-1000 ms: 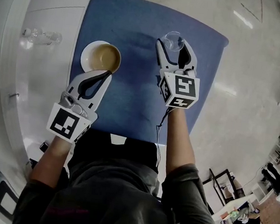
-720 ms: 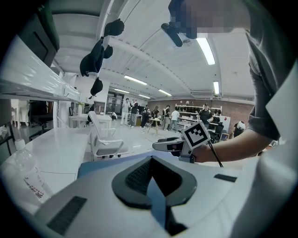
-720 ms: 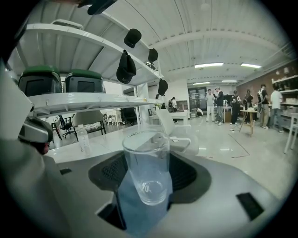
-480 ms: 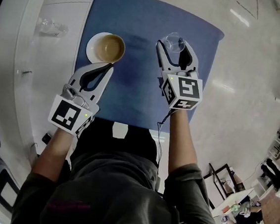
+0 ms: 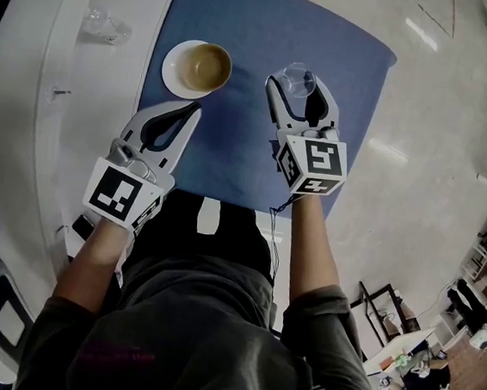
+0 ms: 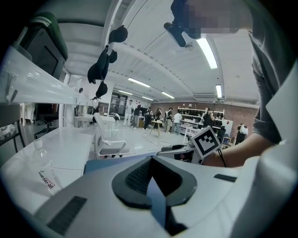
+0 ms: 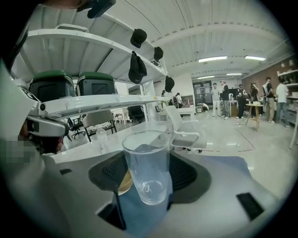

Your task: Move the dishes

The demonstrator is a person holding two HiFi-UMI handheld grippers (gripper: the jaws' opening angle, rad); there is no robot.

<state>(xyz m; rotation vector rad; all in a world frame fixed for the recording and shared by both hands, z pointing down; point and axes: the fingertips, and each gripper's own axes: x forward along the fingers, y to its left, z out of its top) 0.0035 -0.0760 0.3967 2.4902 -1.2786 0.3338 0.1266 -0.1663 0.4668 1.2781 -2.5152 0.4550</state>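
Nearest to the person, the left hand-held gripper (image 5: 189, 111) has its jaws pressed together with nothing between them. It is over the near part of the blue mat (image 5: 261, 27), and its tip points toward the bowl (image 5: 201, 67) without touching it.

Beside it, the right hand-held gripper (image 5: 297, 85) clasps a clear drinking glass (image 7: 146, 162) by its sides, one jaw on each side, and the glass stands upright. I see nothing inside the glass; it looks empty. In the right gripper view its base seems to hang a little above the mat, so I judge that it is lifted, though I cannot be sure.

A little farther away, the bowl rests on the left part of the mat, apart from both grippers. It is white outside and brownish inside. Whether the brown is liquid or only the colour of the bowl, I cannot tell.

So the task seems only partly under way: one dish is in the grip and not set down, the bowl is not taken, and no view shows where they should go.

Farthest, off the mat on the white worktop (image 5: 108, 80), a clear plastic bottle (image 5: 105, 26) lies on its side.
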